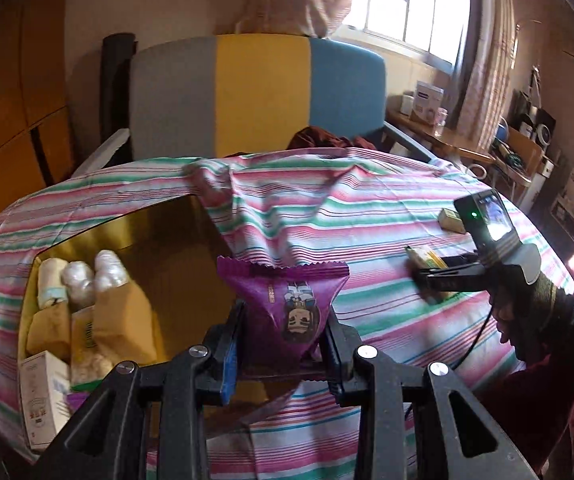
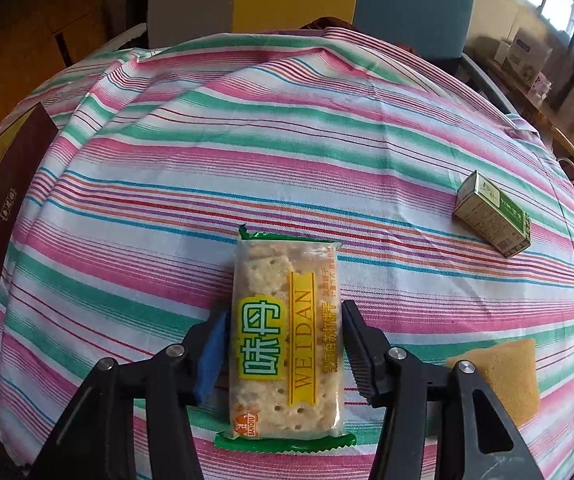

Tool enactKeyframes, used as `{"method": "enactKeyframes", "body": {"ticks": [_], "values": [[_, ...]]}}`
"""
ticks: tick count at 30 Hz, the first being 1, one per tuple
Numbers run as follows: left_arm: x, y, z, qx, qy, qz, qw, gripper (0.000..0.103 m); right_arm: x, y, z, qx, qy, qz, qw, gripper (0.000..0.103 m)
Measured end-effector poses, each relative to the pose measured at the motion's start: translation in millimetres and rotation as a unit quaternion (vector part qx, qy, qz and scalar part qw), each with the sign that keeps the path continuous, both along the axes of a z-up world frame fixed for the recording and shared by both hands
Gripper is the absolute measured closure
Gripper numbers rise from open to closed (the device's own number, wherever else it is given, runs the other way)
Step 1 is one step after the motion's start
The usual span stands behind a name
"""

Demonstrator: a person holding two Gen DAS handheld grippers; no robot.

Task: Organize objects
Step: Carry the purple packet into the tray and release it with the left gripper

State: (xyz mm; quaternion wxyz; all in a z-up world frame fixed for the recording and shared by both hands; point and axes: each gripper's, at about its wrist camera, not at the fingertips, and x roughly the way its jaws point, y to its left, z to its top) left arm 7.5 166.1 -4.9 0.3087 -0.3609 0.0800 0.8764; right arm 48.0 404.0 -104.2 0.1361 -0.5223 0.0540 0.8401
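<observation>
Left wrist view: left tongs (image 1: pixel 283 344) closed on a purple snack packet (image 1: pixel 289 304), both fingers pressing its lower sides; packet held upright at lower centre of frame, lifted off the striped cloth (image 1: pixel 367 208) that covers the table. At left of frame, an open gold-lined box (image 1: pixel 167 240) sits on the cloth; inside it, toward lower left, several wrapped items and a small white carton (image 1: pixel 43 396) lie packed together. Packet is just right of the box's near corner, not inside it.

Right tongs seen at right of this frame (image 1: pixel 421 278), low over the cloth at a green-and-yellow packet.

Right wrist view: right tongs (image 2: pixel 287 344) partly open, one finger on each side of a cracker packet (image 2: pixel 287 344) lying flat on the cloth at lower centre. Left blue pad looks close to the wrapper edge; firm contact on either side cannot be told. Packet has not left the cloth.

Small green carton (image 2: pixel 493 216) lies at right of frame, well apart from the crackers. Yellow sponge (image 2: pixel 507 380) at lower right, beside the right finger. Dark box lid (image 2: pixel 7 220) along left edge.
</observation>
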Motion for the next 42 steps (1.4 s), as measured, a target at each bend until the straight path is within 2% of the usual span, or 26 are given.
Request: {"method": "enactKeyframes", "body": {"ticks": [8,13,15,18,21,27,32,36,42], "values": [[-17,-35,-10,0.009,-0.023,0.041,0.9988,0.069,-8,1,-5,-0.014,0.006,-0.007,1.000,0.048],[-35,-73,-20,0.036,-0.055,0.078,0.9948,0.069,-9,0,-5,-0.013,0.007,-0.007,1.000,0.048],[-42,-95,-22,0.055,-0.068,0.100,0.9911,0.069,-9,-1,-5,-0.011,0.007,-0.006,1.000,0.048],[-58,-129,-27,0.089,-0.099,0.144,0.9805,0.070,-11,-4,-5,-0.003,0.005,-0.003,1.000,0.048],[-74,-144,-30,0.103,-0.120,0.170,0.9726,0.070,-12,-5,-5,0.001,0.003,0.000,1.000,0.048],[-115,-118,-25,0.111,-0.134,0.147,0.9737,0.069,-14,-7,-6,0.007,0.000,0.003,1.000,0.048],[-163,-84,-31,0.094,-0.146,0.136,0.9753,0.069,-14,-7,-6,0.009,0.000,0.004,1.000,0.048],[-207,-64,-53,0.067,-0.168,0.151,0.9718,0.069,-14,-7,-6,0.009,0.000,0.004,1.000,0.048],[-239,-47,-87,0.011,-0.198,0.151,0.9685,0.069,-15,-7,-6,0.010,-0.001,0.007,1.000,0.047]]}}
